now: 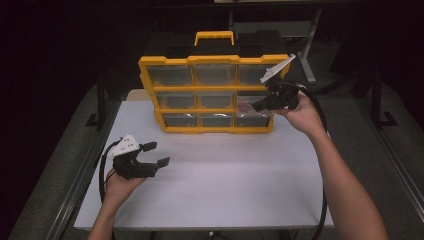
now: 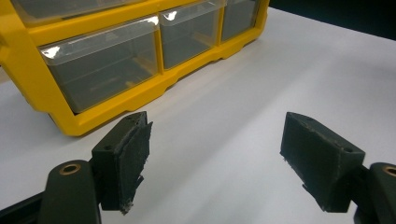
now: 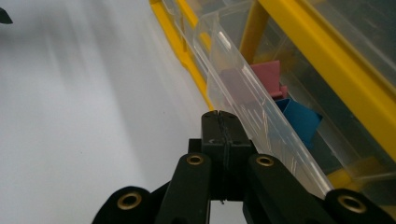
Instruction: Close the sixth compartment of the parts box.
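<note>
A yellow organizer [image 1: 215,88] with clear drawers stands upright at the back of the white table [image 1: 225,180]. My right gripper [image 1: 256,106] is at its right side by the middle row, jaws shut with the pads pressed together. In the right gripper view the shut tips [image 3: 219,116] sit against the clear front of a drawer [image 3: 243,93] that stands slightly out, with pink [image 3: 268,72] and blue [image 3: 301,119] pieces inside. My left gripper [image 1: 157,154] hovers open over the table's front left. Its jaws [image 2: 215,158] are wide apart with nothing between them, facing the organizer's bottom row [image 2: 116,100].
The organizer has a yellow carry handle [image 1: 214,36] on top. Bare white tabletop stretches in front of it. Dark floor and metal frame legs [image 1: 307,55] surround the table. A cable [image 1: 322,150] trails from the right gripper along the forearm.
</note>
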`<act>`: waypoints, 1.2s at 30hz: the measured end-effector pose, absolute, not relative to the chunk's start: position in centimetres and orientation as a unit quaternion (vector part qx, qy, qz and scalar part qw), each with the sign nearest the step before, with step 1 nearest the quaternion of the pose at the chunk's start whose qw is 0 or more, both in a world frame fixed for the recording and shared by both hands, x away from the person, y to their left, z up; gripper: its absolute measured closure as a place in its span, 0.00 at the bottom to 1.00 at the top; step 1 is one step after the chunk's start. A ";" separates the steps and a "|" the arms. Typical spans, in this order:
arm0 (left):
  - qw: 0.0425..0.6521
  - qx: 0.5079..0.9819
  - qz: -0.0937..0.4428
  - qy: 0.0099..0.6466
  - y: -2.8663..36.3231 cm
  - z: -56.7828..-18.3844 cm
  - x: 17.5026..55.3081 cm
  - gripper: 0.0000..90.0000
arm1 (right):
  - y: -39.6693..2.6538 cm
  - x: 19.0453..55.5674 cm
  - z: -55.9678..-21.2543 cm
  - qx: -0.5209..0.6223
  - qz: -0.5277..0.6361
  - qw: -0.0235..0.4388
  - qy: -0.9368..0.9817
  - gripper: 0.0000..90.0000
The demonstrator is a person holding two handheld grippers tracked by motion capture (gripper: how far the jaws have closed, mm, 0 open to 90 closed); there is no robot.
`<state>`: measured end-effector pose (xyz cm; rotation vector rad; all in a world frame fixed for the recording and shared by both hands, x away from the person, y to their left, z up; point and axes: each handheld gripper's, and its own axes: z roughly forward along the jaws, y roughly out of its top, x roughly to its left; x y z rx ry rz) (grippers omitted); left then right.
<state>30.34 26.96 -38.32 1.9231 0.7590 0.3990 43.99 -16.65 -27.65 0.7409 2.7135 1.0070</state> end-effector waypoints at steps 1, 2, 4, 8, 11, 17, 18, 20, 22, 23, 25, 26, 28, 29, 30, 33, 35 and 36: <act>0.495 0.794 0.165 0.313 27.0 -38.3 30.3 0.26 | -16.7 44.1 -27.7 0.248 0.335 0.079 0.906 0.99; 0.495 0.794 0.165 0.313 27.0 -38.3 30.3 0.26 | -16.8 44.1 -27.7 0.251 0.335 0.079 0.905 0.98; 0.495 0.794 0.165 0.312 27.0 -38.3 30.3 0.26 | -17.0 44.2 -27.6 0.253 0.337 0.078 0.904 0.98; 0.495 0.793 0.163 0.314 26.9 -38.3 30.3 0.26 | -17.3 44.3 -27.6 0.260 0.336 0.079 0.902 0.98; 0.494 0.794 0.163 0.314 26.9 -38.3 30.3 0.26 | -17.4 44.5 -27.5 0.261 0.336 0.083 0.901 0.98; 0.498 0.792 0.165 0.313 26.9 -38.4 30.4 0.26 | -17.4 44.7 -27.4 0.265 0.333 0.086 0.901 0.99; 0.495 0.794 0.165 0.313 27.0 -38.3 30.3 0.26 | -17.5 44.7 -27.3 0.264 0.332 0.089 0.901 0.98; 0.495 0.794 0.165 0.313 26.9 -38.3 30.3 0.26 | -17.5 44.7 -27.1 0.268 0.335 0.088 0.899 0.99; 0.495 0.793 0.165 0.313 26.9 -38.3 30.3 0.26 | -17.5 44.8 -26.9 0.268 0.331 0.092 0.900 0.99; 0.497 0.792 0.165 0.313 26.9 -38.3 30.3 0.26 | -17.4 44.8 -26.9 0.268 0.333 0.094 0.899 0.99; 0.498 0.792 0.165 0.313 26.9 -38.3 30.3 0.26 | -17.4 44.9 -26.8 0.269 0.334 0.096 0.898 0.99; 0.499 0.791 0.165 0.313 26.9 -38.3 30.3 0.26 | -17.4 44.9 -26.8 0.270 0.335 0.095 0.898 0.99; 0.499 0.791 0.166 0.312 26.9 -38.3 30.3 0.26 | -17.4 45.0 -26.9 0.272 0.335 0.096 0.897 0.99; 0.499 0.791 0.166 0.313 26.9 -38.3 30.3 0.26 | -17.4 45.0 -26.9 0.273 0.334 0.096 0.897 0.99; 0.499 0.791 0.166 0.313 26.9 -38.3 30.3 0.26 | -17.4 45.0 -26.9 0.273 0.334 0.097 0.897 0.99; 0.496 0.793 0.166 0.312 27.0 -38.3 30.3 0.26 | -17.4 45.1 -26.9 0.274 0.334 0.100 0.896 0.99; 0.497 0.793 0.165 0.313 27.0 -38.3 30.3 0.26 | -17.4 45.2 -26.9 0.276 0.334 0.105 0.895 0.99; 0.496 0.793 0.165 0.312 27.0 -38.3 30.3 0.26 | -17.4 45.2 -26.9 0.279 0.334 0.106 0.894 0.99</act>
